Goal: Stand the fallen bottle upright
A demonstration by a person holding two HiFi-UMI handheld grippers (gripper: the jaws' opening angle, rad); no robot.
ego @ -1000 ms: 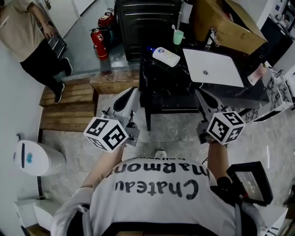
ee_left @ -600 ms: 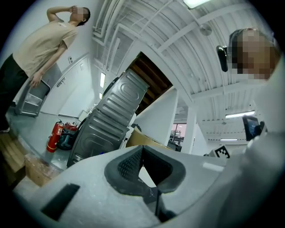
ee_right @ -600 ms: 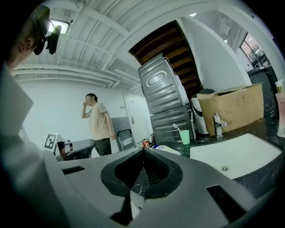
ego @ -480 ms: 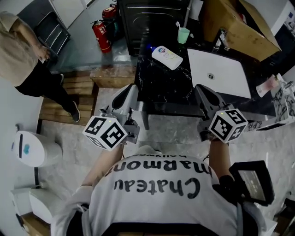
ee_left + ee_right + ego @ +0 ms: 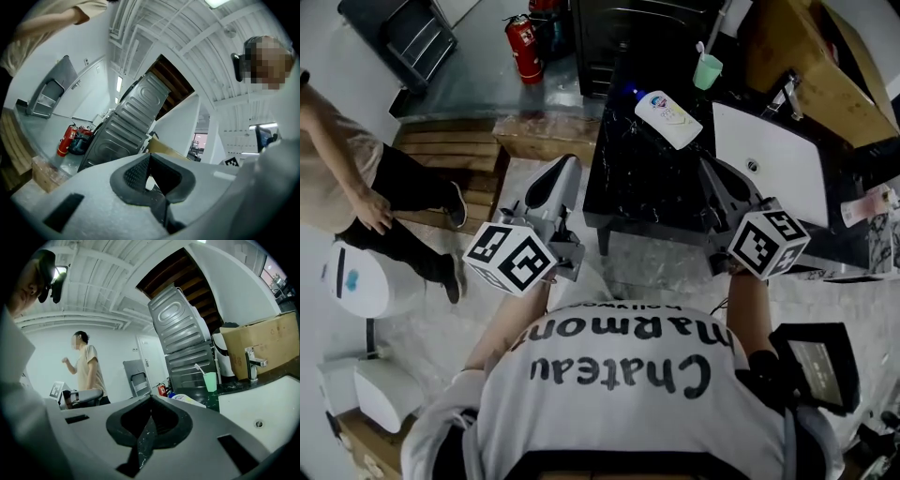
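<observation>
On the dark marble tabletop point(image 5: 642, 187), the white bottle point(image 5: 668, 117) lies on its side toward the far edge, with a blue cap at its far end. A green cup point(image 5: 708, 71) holding a toothbrush stands just beyond it, and a white sink point(image 5: 787, 202) is set into the top to its right.

Nothing of the task is done yet: the bottle is down and neither tool touches it. The left hand-held gripper point(image 5: 561, 173) hangs off the tabletop's left edge, over the floor. Its own view shows the jaws clenched together with nothing between them. The right hand-held gripper point(image 5: 713, 178) sits over the near part of the tabletop, by the sink's left rim, likewise clenched and empty. Its own view looks across at the bottle ahead, well apart from the tips.

What is left, as I judge it, is the whole job: bring a gripper up to the bottle, part the jaws, take hold of the body, tip it onto its base and let go. The right one looks better placed for that.
</observation>
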